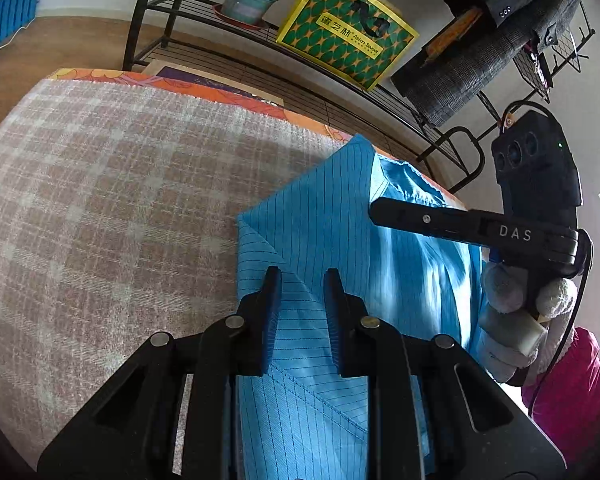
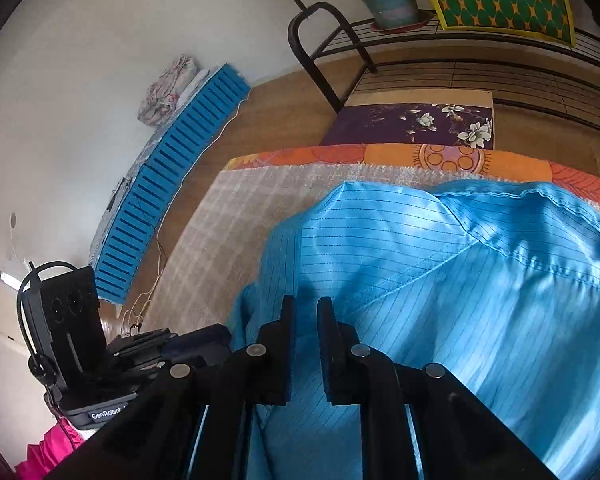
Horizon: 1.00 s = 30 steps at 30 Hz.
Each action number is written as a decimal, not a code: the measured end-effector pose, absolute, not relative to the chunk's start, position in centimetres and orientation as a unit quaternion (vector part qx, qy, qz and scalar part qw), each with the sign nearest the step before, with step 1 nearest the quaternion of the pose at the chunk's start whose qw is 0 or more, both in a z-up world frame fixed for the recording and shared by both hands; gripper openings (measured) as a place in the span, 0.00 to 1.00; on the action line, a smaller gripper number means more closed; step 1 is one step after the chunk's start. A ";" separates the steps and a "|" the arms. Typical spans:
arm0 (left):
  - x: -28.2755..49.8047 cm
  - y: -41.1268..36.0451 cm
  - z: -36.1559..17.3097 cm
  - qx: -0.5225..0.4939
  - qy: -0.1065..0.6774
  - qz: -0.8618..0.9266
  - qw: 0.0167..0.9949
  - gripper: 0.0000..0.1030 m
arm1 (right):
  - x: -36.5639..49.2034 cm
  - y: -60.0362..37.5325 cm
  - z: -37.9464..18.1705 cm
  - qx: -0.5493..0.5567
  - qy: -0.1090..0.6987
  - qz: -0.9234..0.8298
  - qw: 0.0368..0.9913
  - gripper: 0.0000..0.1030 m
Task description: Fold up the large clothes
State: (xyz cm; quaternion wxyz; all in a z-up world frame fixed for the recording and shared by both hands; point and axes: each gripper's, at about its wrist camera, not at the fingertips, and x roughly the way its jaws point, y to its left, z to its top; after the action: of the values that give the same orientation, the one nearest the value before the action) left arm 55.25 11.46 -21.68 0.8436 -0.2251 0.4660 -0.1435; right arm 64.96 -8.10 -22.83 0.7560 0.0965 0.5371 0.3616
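A light blue, finely striped garment [image 1: 340, 220] lies on a bed under a pink-and-white checked blanket [image 1: 100, 200], near its right side. My left gripper [image 1: 302, 276] points down at a folded edge of it. Its jaws stand a narrow gap apart, with the blue fabric running up between them, held. In the right wrist view the garment [image 2: 460, 280] bulges up with a seam across it. There my right gripper [image 2: 306, 304] has its jaws nearly together on a fold. A white-gloved hand [image 1: 508, 320] holds the right gripper [image 1: 376, 208], which reaches in over the collar.
Behind the bed stands a black metal rack [image 1: 160, 12] with a plant pot [image 1: 248, 2] and a green-and-yellow bag [image 1: 348, 28]. Dark clothes [image 1: 480, 60] hang at the right. A blue slatted panel [image 2: 168, 184] leans on the wall. Pink cloth [image 1: 572, 392] shows at the lower right.
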 end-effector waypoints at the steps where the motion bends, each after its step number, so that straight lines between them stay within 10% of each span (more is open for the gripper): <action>1: 55.4 11.3 -22.1 -0.220 0.470 -0.144 0.843 0.20 | 65.8 -7.5 -23.4 0.097 0.537 0.359 0.757 0.09; 7: 55.5 10.4 -23.1 -0.190 0.463 -0.142 0.854 0.20 | 69.5 -8.6 -25.6 0.168 0.538 0.292 0.773 0.04; 12: 55.9 10.0 -22.1 -0.165 0.476 -0.154 0.850 0.21 | 69.0 -11.3 -21.8 0.183 0.518 0.301 0.779 0.32; 16: 57.1 10.5 -19.5 -0.179 0.456 -0.161 0.857 0.52 | 66.6 -16.8 -17.2 0.191 0.475 0.321 0.797 0.35; 30: 66.1 6.9 -21.6 -0.230 0.533 -0.170 0.796 0.56 | 65.8 -31.8 -21.1 0.196 0.515 0.207 0.808 0.45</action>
State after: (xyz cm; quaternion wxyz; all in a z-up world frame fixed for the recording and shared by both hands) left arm 66.14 6.85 -21.63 0.7962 -0.2296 0.5332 -0.1703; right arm 65.81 -31.84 -21.14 0.8083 0.1957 0.5153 0.2069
